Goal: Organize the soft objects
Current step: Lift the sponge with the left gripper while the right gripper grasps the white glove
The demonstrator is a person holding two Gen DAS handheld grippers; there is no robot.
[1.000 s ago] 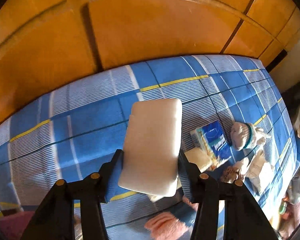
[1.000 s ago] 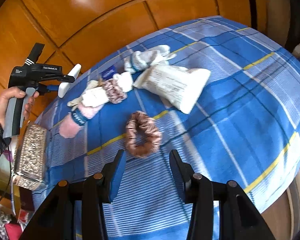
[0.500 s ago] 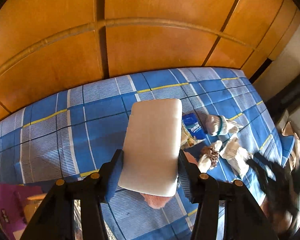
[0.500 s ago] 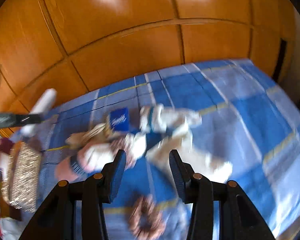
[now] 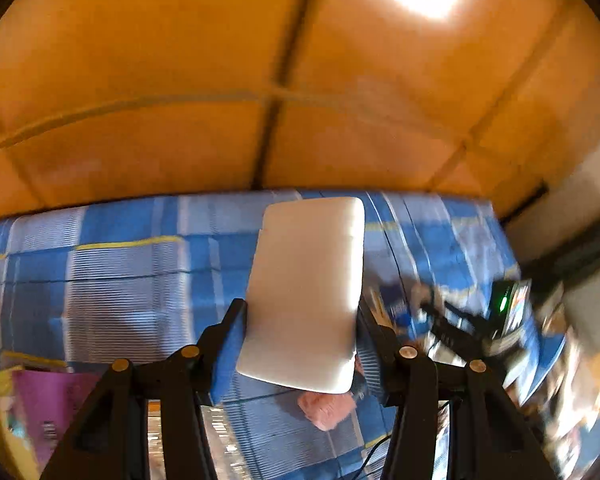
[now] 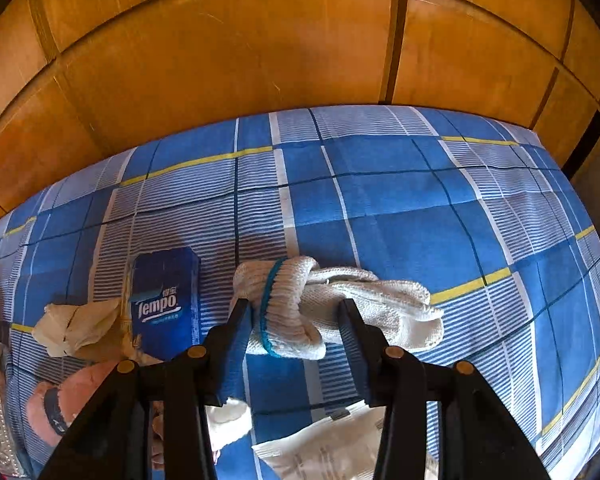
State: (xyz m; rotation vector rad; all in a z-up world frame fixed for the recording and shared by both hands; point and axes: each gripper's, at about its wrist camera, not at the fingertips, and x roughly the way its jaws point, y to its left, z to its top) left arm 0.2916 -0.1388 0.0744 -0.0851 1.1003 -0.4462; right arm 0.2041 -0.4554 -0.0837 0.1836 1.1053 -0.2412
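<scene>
My left gripper (image 5: 300, 316) is shut on a white rectangular sponge block (image 5: 306, 288) and holds it above the blue checked bedspread (image 5: 120, 280). A pink fluffy sock (image 5: 326, 410) lies below it. The right gripper shows blurred at the right of that view (image 5: 456, 328). My right gripper (image 6: 294, 320) is open, with its fingers on either side of a bundle of white knit gloves with a blue cuff band (image 6: 316, 300) lying on the bedspread (image 6: 400, 208).
Left of the gloves lie a blue Tempo tissue pack (image 6: 166, 300), a crumpled cream cloth (image 6: 76, 326) and a pink sock with a dark band (image 6: 68, 396). A white printed packet (image 6: 328, 452) lies near me. An orange wooden wall (image 6: 260, 52) stands behind the bed. A purple box (image 5: 48, 408) sits low left.
My right gripper has swung from the brown scrunchie to the white gloves and now straddles them. My left gripper has lifted and tilted up with the sponge block still held.
</scene>
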